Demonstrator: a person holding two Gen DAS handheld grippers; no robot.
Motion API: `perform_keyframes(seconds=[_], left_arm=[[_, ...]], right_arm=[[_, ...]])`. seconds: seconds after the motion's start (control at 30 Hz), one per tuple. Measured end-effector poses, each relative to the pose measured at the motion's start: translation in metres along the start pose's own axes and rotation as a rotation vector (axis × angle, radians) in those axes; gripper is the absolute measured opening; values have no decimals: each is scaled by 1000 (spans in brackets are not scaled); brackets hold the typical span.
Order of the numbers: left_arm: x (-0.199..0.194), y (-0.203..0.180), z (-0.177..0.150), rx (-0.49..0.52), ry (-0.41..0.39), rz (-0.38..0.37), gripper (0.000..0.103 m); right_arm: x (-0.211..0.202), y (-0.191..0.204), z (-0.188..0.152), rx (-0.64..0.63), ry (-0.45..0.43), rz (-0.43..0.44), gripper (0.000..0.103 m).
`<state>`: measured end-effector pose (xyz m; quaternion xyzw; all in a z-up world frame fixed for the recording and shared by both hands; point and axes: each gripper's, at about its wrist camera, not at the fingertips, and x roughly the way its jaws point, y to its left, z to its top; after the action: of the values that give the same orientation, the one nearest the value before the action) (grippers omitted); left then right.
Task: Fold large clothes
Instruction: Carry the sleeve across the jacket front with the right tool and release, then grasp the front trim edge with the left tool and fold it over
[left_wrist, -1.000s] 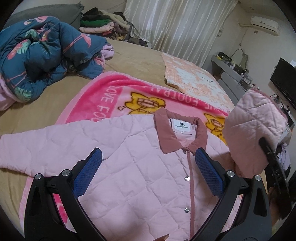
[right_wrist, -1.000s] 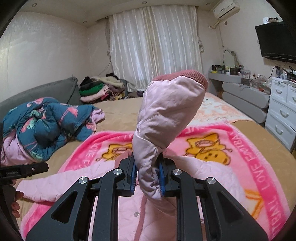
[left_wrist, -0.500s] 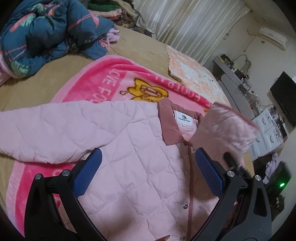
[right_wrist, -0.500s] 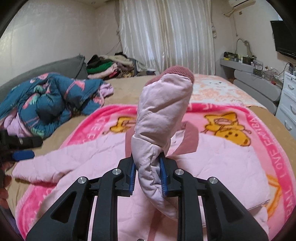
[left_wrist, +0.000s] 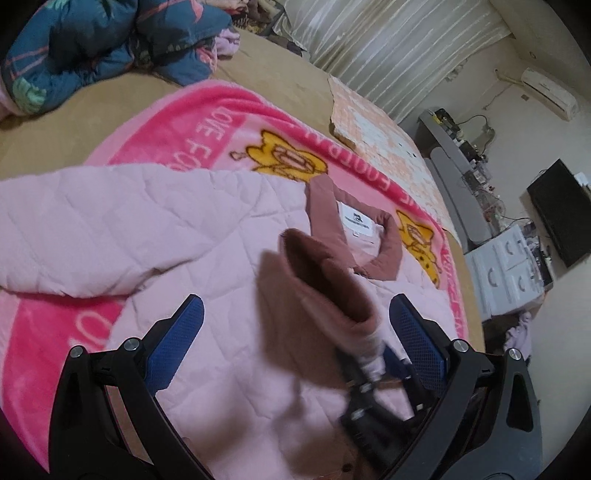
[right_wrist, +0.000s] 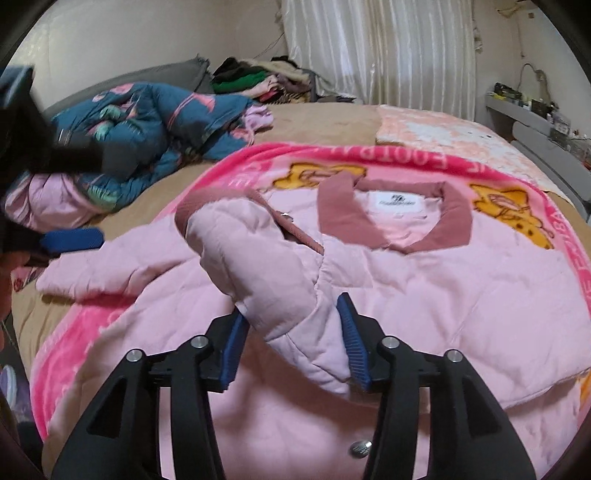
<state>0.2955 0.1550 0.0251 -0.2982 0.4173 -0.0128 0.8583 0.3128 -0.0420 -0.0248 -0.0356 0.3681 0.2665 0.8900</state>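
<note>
Right gripper (right_wrist: 293, 336) hangs low over the front of the pink quilted jacket (right_wrist: 461, 288), its blue pads spreading apart at this moment. Between them lies the folded-over sleeve (right_wrist: 258, 266) of that jacket, its dusty-rose cuff (right_wrist: 207, 203) pointing away toward the far left. The left pad looks to be just at the sleeve's edge and the right pad stands off it, though the fabric bulges enough that contact on the left cannot be ruled out.

Seen from the left wrist, the left gripper (left_wrist: 293, 328) is spread wide with nothing pinched; the same sleeve (left_wrist: 306, 306) crosses the space between its fingers, blurred, with the right gripper's dark body just beneath it.

The jacket is spread face up on a bright pink blanket (right_wrist: 258, 162) printed with yellow cartoon figures and lettering. Its collar (right_wrist: 454, 221) is open, showing a white label (right_wrist: 397, 203), and a snap button (right_wrist: 360, 448) shows low on the front. The other sleeve (left_wrist: 74, 236) stretches out flat to the left in the left wrist view.

The blanket rests on a tan bed (right_wrist: 317, 122). A crumpled dark blue floral quilt (right_wrist: 155, 122) sits at the far left of the bed, a heap of clothes (right_wrist: 258, 81) lies near the pale curtains (right_wrist: 388, 51), and a peach patterned cloth (right_wrist: 443, 133) lies beyond the blanket.
</note>
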Motion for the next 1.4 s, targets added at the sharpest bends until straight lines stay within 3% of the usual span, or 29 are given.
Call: perform_keyframes(seconds=[0.07, 0.17, 0.3, 0.37, 0.5, 0.57, 0.6, 0.63, 0.7, 0.73, 0.8, 0.97, 1.1, 1.23, 1.4], left_arm=[[8, 2, -1, -13, 33, -29, 94], [27, 8, -5, -37, 96, -44, 94], [55, 13, -16, -36, 154, -2, 94], [71, 14, -26, -32, 186, 15, 94], [96, 16, -43, -66, 250, -13, 94], [103, 14, -51, -76, 246, -21, 91], [104, 12, -52, -70, 238, -6, 81], [104, 9, -53, -60, 229, 12, 62], [103, 3, -52, -38, 208, 36, 52], [102, -1, -51, -20, 195, 36, 32], [94, -11, -46, 50, 160, 68, 12], [48, -37, -13, 184, 27, 56, 9], [33, -52, 5, 278, -48, 124, 9], [51, -48, 3, 320, -26, 197, 9], [78, -24, -13, 298, 31, 263, 10]], right_arm=[[-4, 4, -8, 18, 26, 68, 81], [-23, 4, -14, 18, 10, 109, 91], [-52, -17, -20, 34, -17, 54, 92], [-65, -36, -25, 55, -20, -12, 92], [-87, -78, -37, 135, -14, -127, 92], [-98, -99, -46, 192, -19, -160, 92], [-101, -109, -50, 215, -20, -175, 92], [-106, -121, -54, 246, -18, -194, 92], [-112, -137, -60, 291, -15, -221, 92], [-116, -147, -64, 322, -16, -237, 92], [-122, -161, -68, 367, -20, -251, 92], [-138, -188, -69, 428, -47, -295, 92], [-138, -195, -59, 428, -64, -303, 92], [-122, -189, -41, 355, -46, -304, 92], [-96, -183, -21, 256, -8, -296, 92]])
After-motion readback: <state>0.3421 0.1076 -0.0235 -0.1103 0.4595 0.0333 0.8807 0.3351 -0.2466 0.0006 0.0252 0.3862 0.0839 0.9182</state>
